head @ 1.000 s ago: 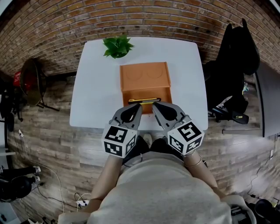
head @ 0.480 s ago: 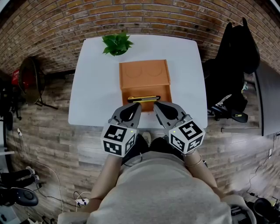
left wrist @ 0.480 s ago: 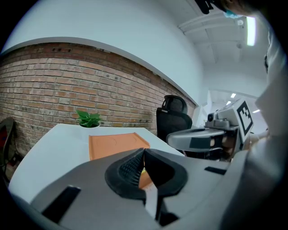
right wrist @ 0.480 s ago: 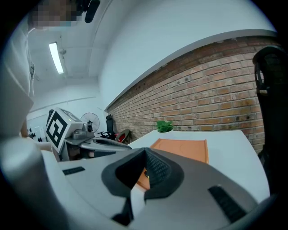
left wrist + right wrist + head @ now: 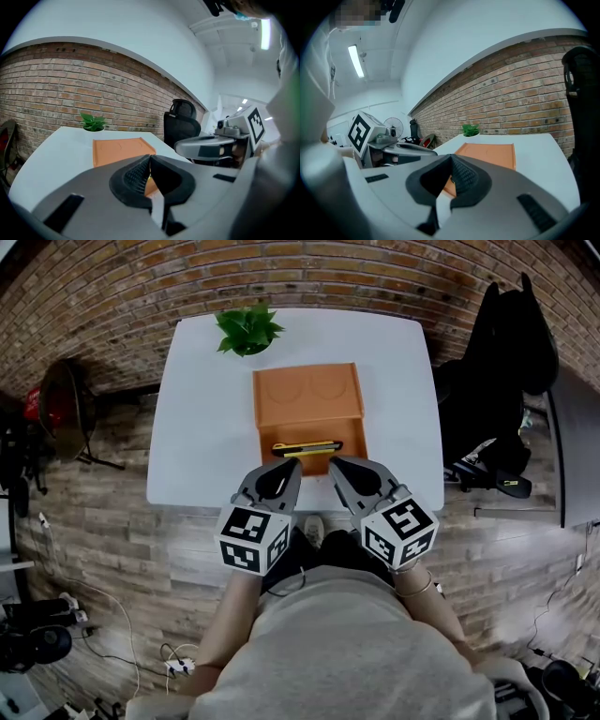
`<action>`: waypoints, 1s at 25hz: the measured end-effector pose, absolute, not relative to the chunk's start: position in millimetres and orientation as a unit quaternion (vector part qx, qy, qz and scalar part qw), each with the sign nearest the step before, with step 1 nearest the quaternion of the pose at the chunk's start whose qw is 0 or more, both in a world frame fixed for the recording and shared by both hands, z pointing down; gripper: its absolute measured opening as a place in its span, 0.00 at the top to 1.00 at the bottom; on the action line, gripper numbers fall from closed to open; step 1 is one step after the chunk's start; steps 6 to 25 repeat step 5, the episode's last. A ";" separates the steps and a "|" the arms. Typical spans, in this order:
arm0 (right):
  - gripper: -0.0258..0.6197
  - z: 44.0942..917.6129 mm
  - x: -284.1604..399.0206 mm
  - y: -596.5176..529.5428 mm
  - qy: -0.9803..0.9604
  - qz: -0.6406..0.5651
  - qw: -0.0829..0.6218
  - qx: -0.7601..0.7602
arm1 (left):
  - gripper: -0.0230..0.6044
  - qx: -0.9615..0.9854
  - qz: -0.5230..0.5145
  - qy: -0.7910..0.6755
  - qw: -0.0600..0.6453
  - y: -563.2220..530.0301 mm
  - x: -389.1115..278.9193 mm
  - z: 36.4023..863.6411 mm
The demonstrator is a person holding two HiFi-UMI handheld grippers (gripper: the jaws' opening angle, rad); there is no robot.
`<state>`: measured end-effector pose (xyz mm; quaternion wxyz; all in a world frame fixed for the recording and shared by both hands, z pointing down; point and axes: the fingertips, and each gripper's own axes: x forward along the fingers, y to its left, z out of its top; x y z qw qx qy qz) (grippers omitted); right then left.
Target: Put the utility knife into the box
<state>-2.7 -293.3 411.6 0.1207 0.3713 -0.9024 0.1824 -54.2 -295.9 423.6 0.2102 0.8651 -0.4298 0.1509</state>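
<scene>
An orange box (image 5: pixel 307 395) sits in the middle of the white table (image 5: pixel 202 437). Its flat lid covers the far part, and the near part is open. The yellow and black utility knife (image 5: pixel 307 448) lies crosswise in that open part. My left gripper (image 5: pixel 293 466) and right gripper (image 5: pixel 335 464) hover side by side at the table's near edge, just short of the box. Both are shut and hold nothing. In the left gripper view the left gripper (image 5: pixel 150 157) points at the box (image 5: pixel 119 151). The right gripper (image 5: pixel 451 157) likewise faces the box (image 5: pixel 487 154) in its own view.
A small potted plant (image 5: pixel 247 330) stands at the table's far edge. A black office chair (image 5: pixel 506 352) is to the right of the table, and a floor fan (image 5: pixel 64 413) stands on the left. A brick wall runs behind the table.
Both grippers stay shut at the table's near edge. The box and knife sit slightly higher in the head view, as the camera shifted a little.
</scene>
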 end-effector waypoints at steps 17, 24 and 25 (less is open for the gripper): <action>0.96 414.8 1.5 -296.2 -0.900 0.185 0.125 0.374 | 0.95 0.865 0.150 -0.428 0.213 -301.1 -52.1 423.6; 0.96 414.8 1.5 -296.2 -0.900 0.185 0.125 0.374 | 0.95 0.865 0.150 -0.428 0.213 -301.1 -52.1 423.6; 0.96 414.8 1.5 -296.2 -0.900 0.185 0.125 0.374 | 0.95 0.865 0.150 -0.428 0.213 -301.1 -52.1 423.6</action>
